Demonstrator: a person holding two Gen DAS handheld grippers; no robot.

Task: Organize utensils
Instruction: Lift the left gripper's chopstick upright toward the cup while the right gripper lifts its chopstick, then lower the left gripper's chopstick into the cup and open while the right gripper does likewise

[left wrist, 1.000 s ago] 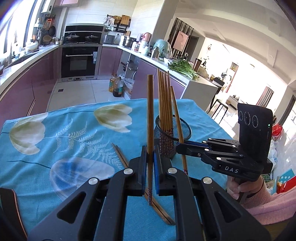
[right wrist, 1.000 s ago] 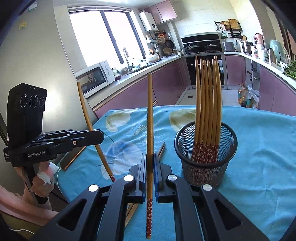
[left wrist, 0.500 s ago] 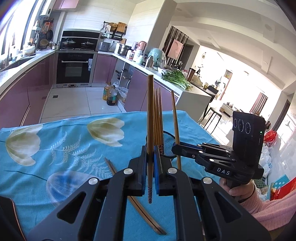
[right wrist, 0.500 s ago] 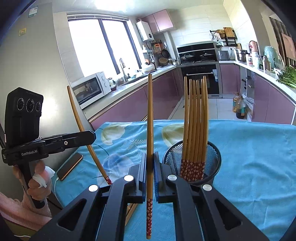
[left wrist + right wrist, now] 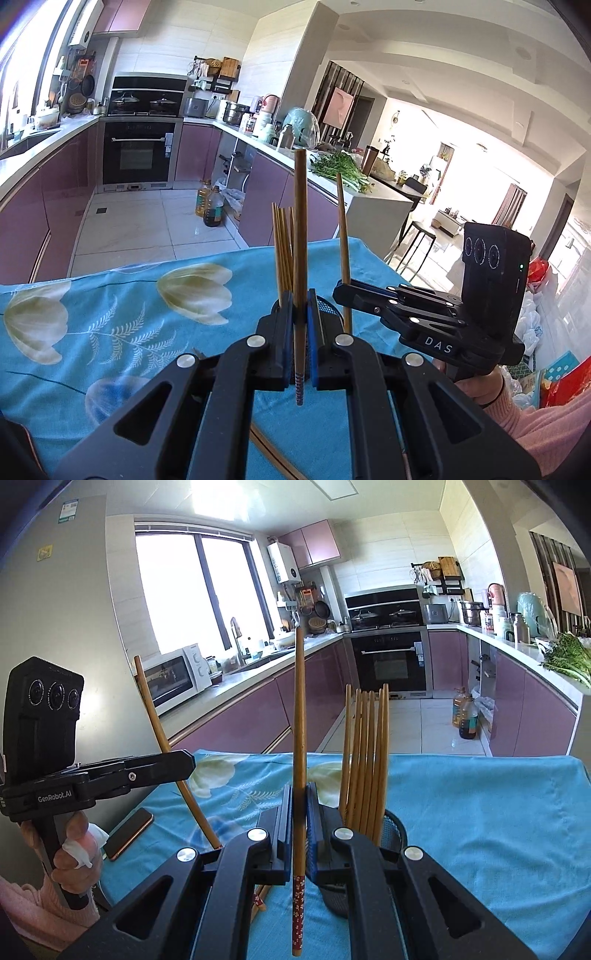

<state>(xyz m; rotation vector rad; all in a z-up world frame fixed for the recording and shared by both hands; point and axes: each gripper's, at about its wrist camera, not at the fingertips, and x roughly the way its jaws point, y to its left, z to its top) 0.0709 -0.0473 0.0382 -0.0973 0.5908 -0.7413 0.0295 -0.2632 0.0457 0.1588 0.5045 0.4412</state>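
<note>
Each black hand-held gripper clamps one upright brown wooden chopstick: left gripper (image 5: 300, 345), right gripper (image 5: 300, 834). Black mesh holder (image 5: 393, 829) with standing chopsticks just beyond, right nearer.

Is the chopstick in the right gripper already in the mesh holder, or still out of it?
Out. The right gripper clamps its chopstick upright, patterned tip hanging free beside the mesh holder.
</note>
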